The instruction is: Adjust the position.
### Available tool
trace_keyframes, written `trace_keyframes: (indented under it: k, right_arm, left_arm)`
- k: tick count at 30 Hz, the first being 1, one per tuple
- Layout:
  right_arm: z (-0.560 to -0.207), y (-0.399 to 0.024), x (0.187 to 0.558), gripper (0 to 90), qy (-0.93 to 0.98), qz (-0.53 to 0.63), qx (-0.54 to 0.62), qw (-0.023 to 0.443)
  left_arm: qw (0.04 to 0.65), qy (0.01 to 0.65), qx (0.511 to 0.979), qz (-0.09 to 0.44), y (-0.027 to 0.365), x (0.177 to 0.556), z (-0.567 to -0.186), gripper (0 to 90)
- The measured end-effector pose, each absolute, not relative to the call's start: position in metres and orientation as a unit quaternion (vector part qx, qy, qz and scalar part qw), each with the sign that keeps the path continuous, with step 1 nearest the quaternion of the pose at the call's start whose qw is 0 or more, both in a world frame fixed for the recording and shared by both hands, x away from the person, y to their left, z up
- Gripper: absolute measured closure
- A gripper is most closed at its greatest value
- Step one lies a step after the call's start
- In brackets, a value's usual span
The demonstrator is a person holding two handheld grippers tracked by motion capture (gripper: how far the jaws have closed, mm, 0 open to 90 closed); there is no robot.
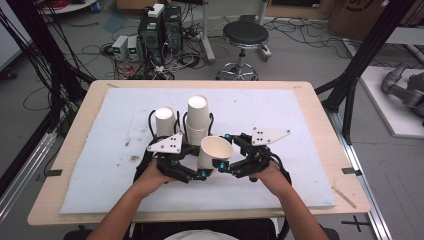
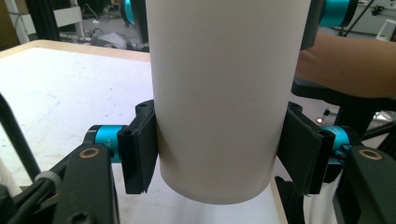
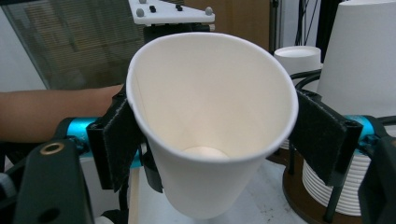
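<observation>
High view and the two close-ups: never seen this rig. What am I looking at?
There is no robot here. A person's hands hold two hand-operated tongs, and each carries its own camera.

The high view looks down from above the person's side of the table. The other two pictures look along each tool's black jaws.

A wooden table carries a white mat. On the mat stand two upside-down cup stacks in black wire holders, a taller stack and a shorter stack.

One paper cup is held in the air, tilted. The left tongs are clamped on it near its base. The right tongs sit with their pads against it at its open rim.
</observation>
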State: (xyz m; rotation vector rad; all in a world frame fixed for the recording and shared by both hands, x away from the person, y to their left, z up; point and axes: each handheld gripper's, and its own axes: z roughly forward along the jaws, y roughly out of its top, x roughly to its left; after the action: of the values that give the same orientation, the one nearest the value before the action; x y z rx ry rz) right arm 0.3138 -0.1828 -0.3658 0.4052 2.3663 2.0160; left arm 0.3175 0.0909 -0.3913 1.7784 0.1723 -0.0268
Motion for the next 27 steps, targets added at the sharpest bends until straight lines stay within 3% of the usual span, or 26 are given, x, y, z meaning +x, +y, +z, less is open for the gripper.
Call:
trace_keyframes:
  k: [3, 5, 8, 14, 17, 22, 27]
  right_arm:
    - [-0.3666, -0.182, 0.3136, 22.1, 0.755, 0.643, 0.13, 0.002]
    - [-0.3664, -0.1816, 0.3128, 31.2, 0.755, 0.645, 0.118, 0.003]
    - [-0.3656, -0.1816, 0.3122, 32.8, 0.757, 0.644, 0.108, 0.009]
    - [-0.3655, -0.1829, 0.3132, 33.3, 0.764, 0.636, 0.109, 0.009]
    - [-0.3655, -0.1822, 0.313, 33.3, 0.764, 0.636, 0.111, 0.007]
    - [-0.3656, -0.1808, 0.3124, 32.5, 0.761, 0.639, 0.112, -0.001]
    - [-0.3658, -0.1792, 0.3114, 25.4, 0.754, 0.646, 0.117, 0.005]
  left_arm:
    - [0.627, 0.075, 0.775, -0.01, 0.0908, 0.3173, -0.3911, 35.4]
    - [0.625, 0.074, 0.777, -0.011, 0.0903, 0.3175, -0.3917, 35.4]
    - [0.625, 0.075, 0.777, -0.015, 0.089, 0.3169, -0.3921, 35.3]
    - [0.615, 0.095, 0.783, -0.011, 0.0865, 0.3171, -0.393, 28.9]
    - [0.613, 0.084, 0.785, -0.013, 0.0853, 0.3164, -0.3942, 33.8]
    - [0.613, 0.082, 0.786, -0.013, 0.0837, 0.3158, -0.3945, 34.7]
    - [0.619, 0.083, 0.781, -0.012, 0.0842, 0.3155, -0.3936, 34.5]
